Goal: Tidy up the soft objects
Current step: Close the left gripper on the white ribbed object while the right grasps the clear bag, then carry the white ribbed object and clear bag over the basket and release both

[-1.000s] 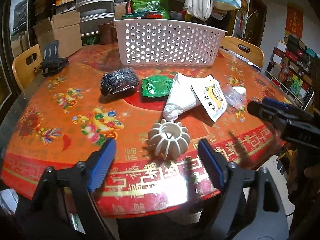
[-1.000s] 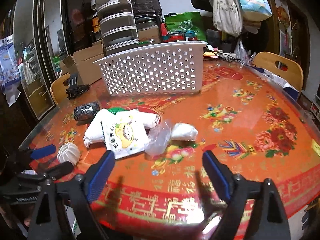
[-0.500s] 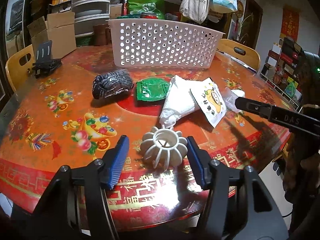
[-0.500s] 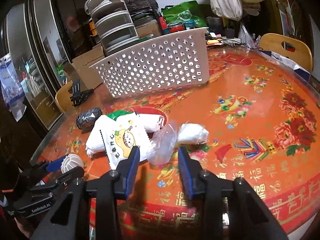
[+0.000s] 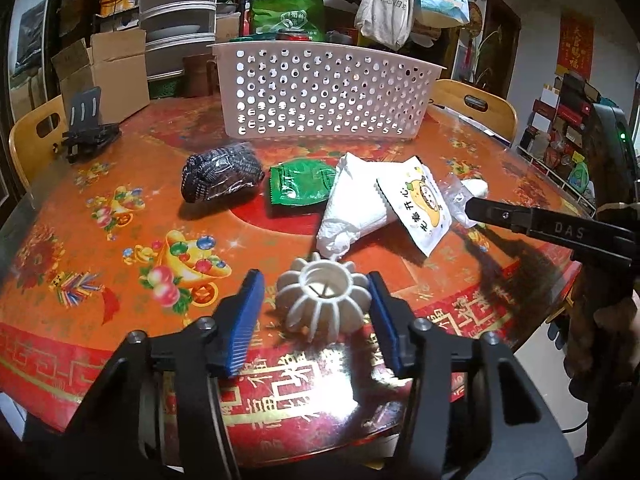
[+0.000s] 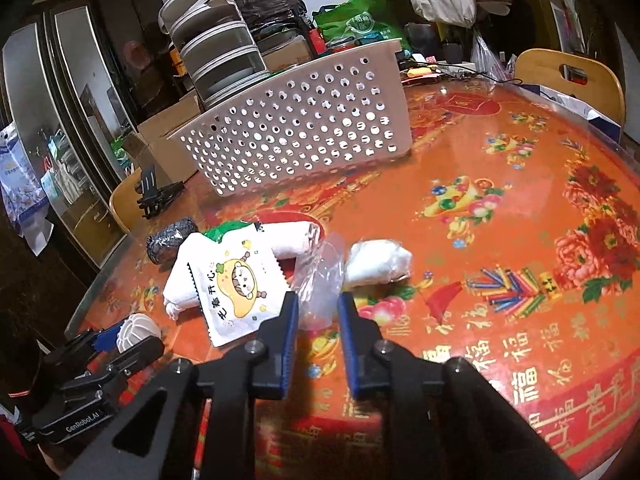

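A white ribbed soft ball point(image 5: 323, 301) lies near the table's front edge, between the pads of my left gripper point(image 5: 316, 290); the right pad touches it, the left stands slightly off. My right gripper point(image 6: 318, 312) is narrowed around the near end of a clear plastic bag point(image 6: 320, 276), with a white bundle point(image 6: 378, 262) just beyond. A white cloth point(image 5: 354, 204), a cartoon snack packet point(image 5: 418, 206), a green packet point(image 5: 300, 182) and a dark rolled bundle point(image 5: 220, 176) lie mid-table. A white perforated basket point(image 5: 324, 92) stands behind them.
A black phone stand point(image 5: 86, 128) sits at the table's far left. Wooden chairs point(image 5: 476, 106) stand around the round red table point(image 5: 120, 240). Boxes, stacked containers and bags crowd the room behind.
Both grippers have moved forward and narrowed from wide open: the left around the white ribbed ball, the right around the clear plastic bag.
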Demonstrator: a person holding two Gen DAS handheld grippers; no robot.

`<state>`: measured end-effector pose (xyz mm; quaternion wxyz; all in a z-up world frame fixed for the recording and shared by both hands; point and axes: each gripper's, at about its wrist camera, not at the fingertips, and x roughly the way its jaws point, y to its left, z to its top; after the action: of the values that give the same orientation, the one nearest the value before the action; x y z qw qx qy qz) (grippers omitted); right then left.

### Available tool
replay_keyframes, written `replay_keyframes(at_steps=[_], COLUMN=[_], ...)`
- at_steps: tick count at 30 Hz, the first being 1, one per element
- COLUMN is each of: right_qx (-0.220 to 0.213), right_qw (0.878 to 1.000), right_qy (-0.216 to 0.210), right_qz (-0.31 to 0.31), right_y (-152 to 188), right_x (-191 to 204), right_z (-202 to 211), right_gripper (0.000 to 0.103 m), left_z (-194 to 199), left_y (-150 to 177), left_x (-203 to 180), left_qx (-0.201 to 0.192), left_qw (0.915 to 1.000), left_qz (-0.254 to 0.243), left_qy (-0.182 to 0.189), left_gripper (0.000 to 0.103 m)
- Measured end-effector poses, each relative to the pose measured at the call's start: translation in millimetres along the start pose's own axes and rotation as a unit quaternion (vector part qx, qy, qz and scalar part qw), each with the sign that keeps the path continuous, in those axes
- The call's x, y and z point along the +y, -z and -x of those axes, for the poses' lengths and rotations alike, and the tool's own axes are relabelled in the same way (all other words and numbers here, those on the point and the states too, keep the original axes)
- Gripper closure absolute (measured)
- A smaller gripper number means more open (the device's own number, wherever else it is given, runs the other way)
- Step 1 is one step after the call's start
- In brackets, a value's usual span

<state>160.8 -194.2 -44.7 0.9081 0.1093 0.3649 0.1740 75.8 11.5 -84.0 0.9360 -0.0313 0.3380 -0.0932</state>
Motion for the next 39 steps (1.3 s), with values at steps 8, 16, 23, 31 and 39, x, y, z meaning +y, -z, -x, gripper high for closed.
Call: replay_keyframes(at_steps=[8, 16, 23, 31, 39], right_qx=[-0.008, -0.049, -0.074, -0.090, -0.106], right_qw=[0.999, 0.994, 0.990, 0.986, 0.983], right_qy=[0.015, 0.040, 0.051, 0.047, 0.046], right_qz=[0.036, 0.085, 0.111, 0.130, 0.142], right_y=[3.0, 2.3, -7.3, -23.8, -45.6], right_x=[10.5, 25.7, 33.4, 40.9, 42.4], right_z=[3.5, 21.9, 37.4, 46.0, 53.5], right_gripper=[0.089, 0.090, 0.090, 0.090, 0.090], left_z=[7.6, 17.3, 23.6, 30.0, 32.5], left_y=[0.6, -3.8, -16.7, -48.9, -88.7], left_x=[0.3, 6.1, 7.8, 4.8, 3.2], left_qx=[-0.013, -0.028, -0.041, -0.061, -0.082], left_qw=[0.9998, 0.9995, 0.9991, 0.9981, 0.9964], left_qz=[-0.003, 0.003, 0.003, -0.006, -0.020], left_qy=[-0.015, -0.016, -0.010, -0.004, -0.002], left_gripper=[0.062, 0.062, 0.062, 0.062, 0.062])
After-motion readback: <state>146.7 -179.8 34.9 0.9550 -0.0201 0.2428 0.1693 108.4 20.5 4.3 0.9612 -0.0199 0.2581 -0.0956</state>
